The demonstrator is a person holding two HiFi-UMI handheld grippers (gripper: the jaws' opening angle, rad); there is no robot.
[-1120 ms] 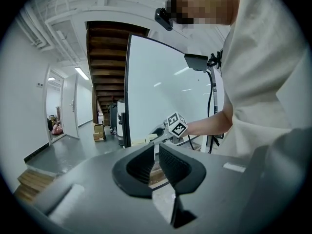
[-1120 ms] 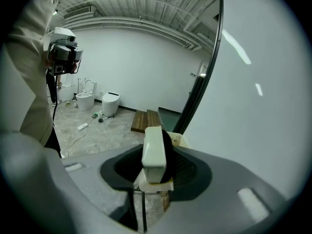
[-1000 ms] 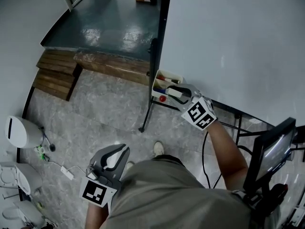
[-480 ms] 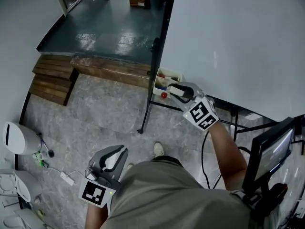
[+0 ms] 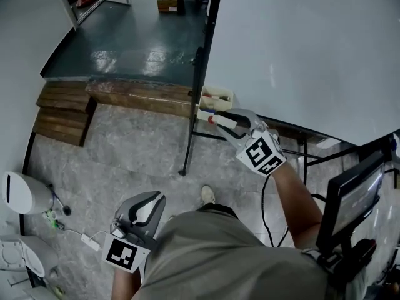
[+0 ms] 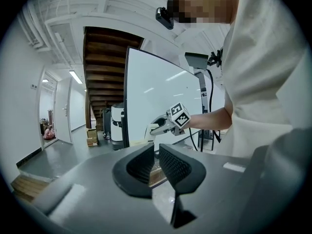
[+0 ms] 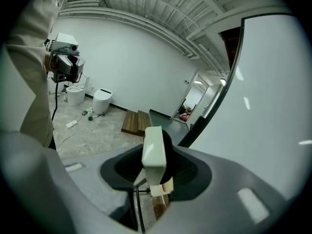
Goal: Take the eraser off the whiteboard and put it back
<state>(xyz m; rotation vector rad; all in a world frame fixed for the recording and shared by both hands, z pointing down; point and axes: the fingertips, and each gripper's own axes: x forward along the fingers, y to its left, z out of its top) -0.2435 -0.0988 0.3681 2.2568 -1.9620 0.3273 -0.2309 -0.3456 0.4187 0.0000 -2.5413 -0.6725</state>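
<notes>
The right gripper (image 5: 224, 121) is clamping the eraser (image 7: 154, 152) between its fingers (image 7: 187, 172). The pads are pressing on the two broad sides of the block. The eraser is standing on end in the grip, and its upper part is projecting beyond the fingertips. It is hanging in the air, clear of the whiteboard (image 5: 312, 49), at the board's lower left corner and just beside the marker tray (image 5: 215, 96) fixed to the stand.

The left gripper (image 6: 156, 155) is waiting low and near the person's body, well apart from the board. Its fingers are standing slightly apart with nothing between them.

Handling notes, as a judgement:
- The eraser is looking like a light, rigid block with a smooth pale casing. Weight is posing no difficulty for a single gripper.
- The smooth casing is likely offering little friction, so the block is liable to pivot or slide if the clamp is eased before it is seated.
- The casing is unlikely to be fragile, and firm pressure is acceptable.
- The grip is sitting low on the block, which is leaving the projecting end free to swing.
- The best hold is across the two broad sides near mid-length, leaving the face that is going against the board uncovered
</notes>
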